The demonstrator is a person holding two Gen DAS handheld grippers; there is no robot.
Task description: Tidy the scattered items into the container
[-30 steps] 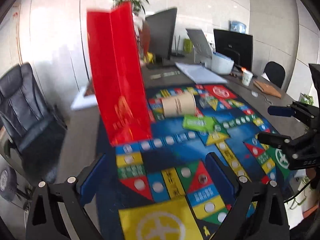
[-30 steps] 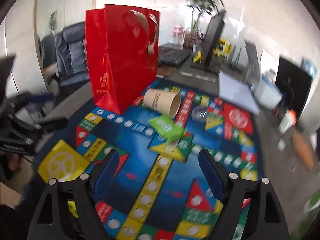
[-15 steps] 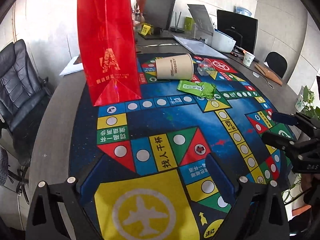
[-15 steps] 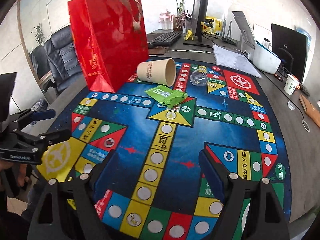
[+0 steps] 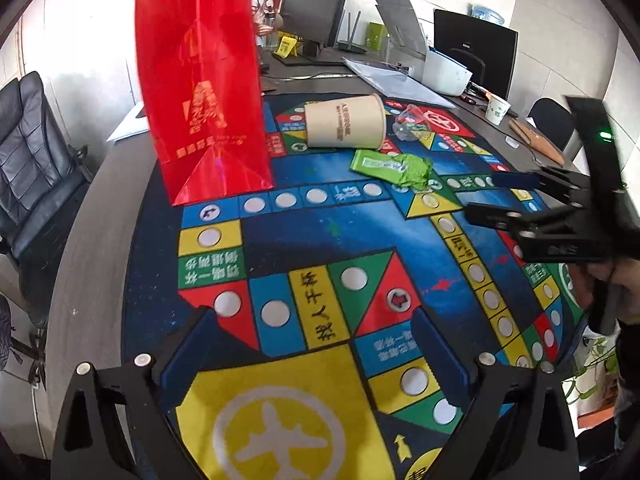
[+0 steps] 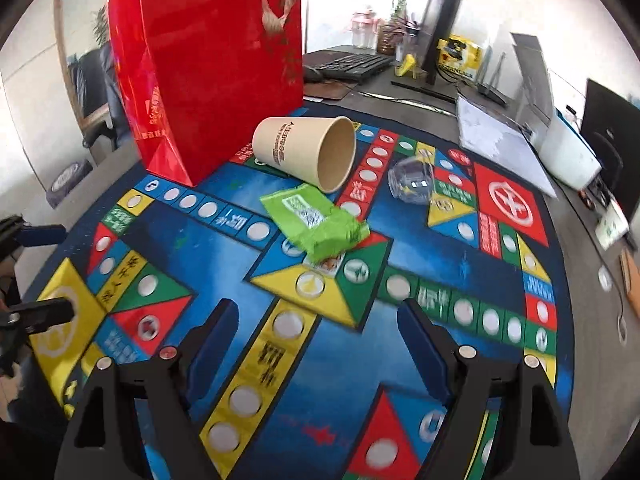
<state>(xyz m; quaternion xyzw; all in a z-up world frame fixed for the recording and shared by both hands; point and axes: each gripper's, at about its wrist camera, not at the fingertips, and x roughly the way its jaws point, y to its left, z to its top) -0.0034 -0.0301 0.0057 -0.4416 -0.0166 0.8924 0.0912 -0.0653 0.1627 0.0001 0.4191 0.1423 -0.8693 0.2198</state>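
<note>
Across the desk lies a colourful flight-chess game mat (image 6: 460, 264); my right claw (image 6: 316, 312) hangs spread and empty before the crumpled green wrapper (image 6: 316, 220), beige paper cup (image 6: 308, 152) and tall red gift bag (image 6: 208, 60); my left claw (image 5: 312, 320) is spread too.

Bare mat (image 6: 208, 264) before wrapper (image 6: 316, 220) (bag (image 6: 208, 60) behind)

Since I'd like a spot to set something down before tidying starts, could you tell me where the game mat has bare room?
The game mat is bare between the green wrapper and the right tongs, and around the yellow airplane square by the left tongs. It is crowded near the red gift bag: tipped paper cup, wrapper and clear plastic cup cluster together.
</note>
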